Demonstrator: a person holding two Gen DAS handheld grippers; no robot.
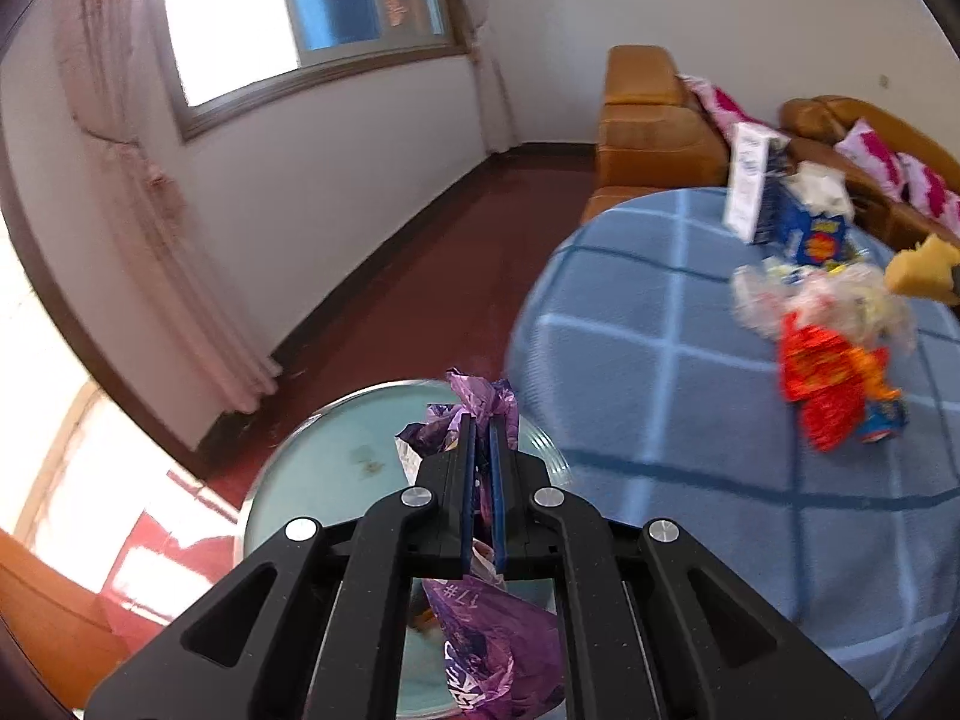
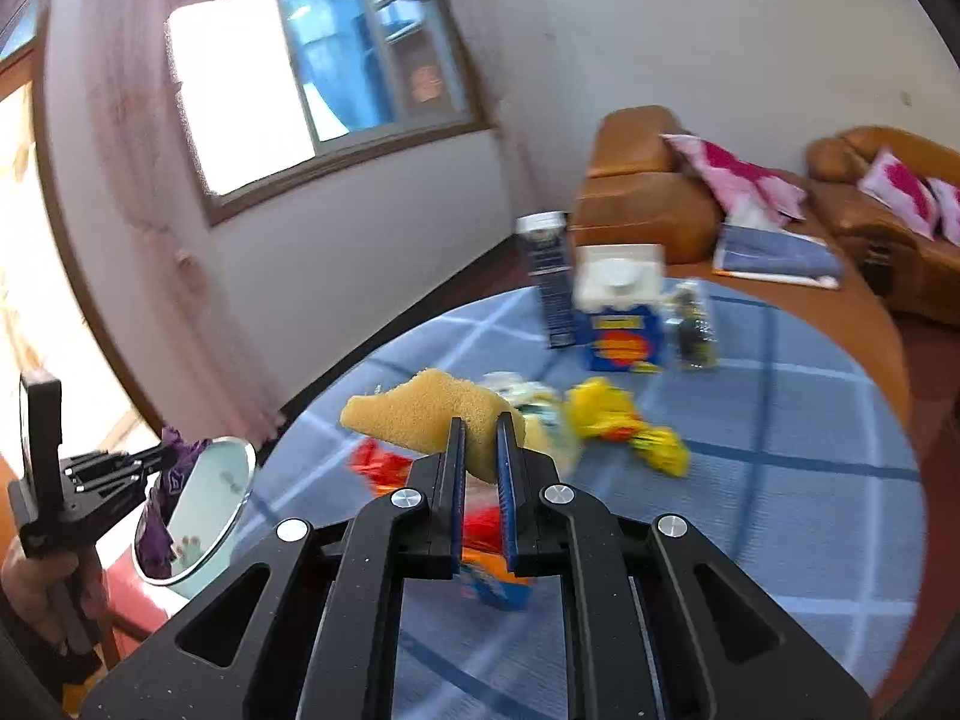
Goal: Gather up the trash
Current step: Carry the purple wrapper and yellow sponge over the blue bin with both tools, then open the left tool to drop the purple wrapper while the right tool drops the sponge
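Left wrist view: the left tool is closed on a crumpled purple wrapper, whose long axis runs along the fingers, one end bunched past the fingertips and the other hanging below the tool body. It is held over a round glass side table beside the blue checked surface. On that surface lie a red wrapper, clear crumpled plastic and an upright blue carton; a yellow sponge enters at the right edge. Right wrist view: the right tool is clamped on the yellow sponge, whose long axis lies crosswise to the fingers, its tapered end pointing left. It is held above the surface, over the red wrapper. This view alone shows a yellow wrapper, a dark tall box beside the blue carton, a small bottle blurred by motion, and the left tool from the side with the purple wrapper dangling from it. An orange sofa stands behind.
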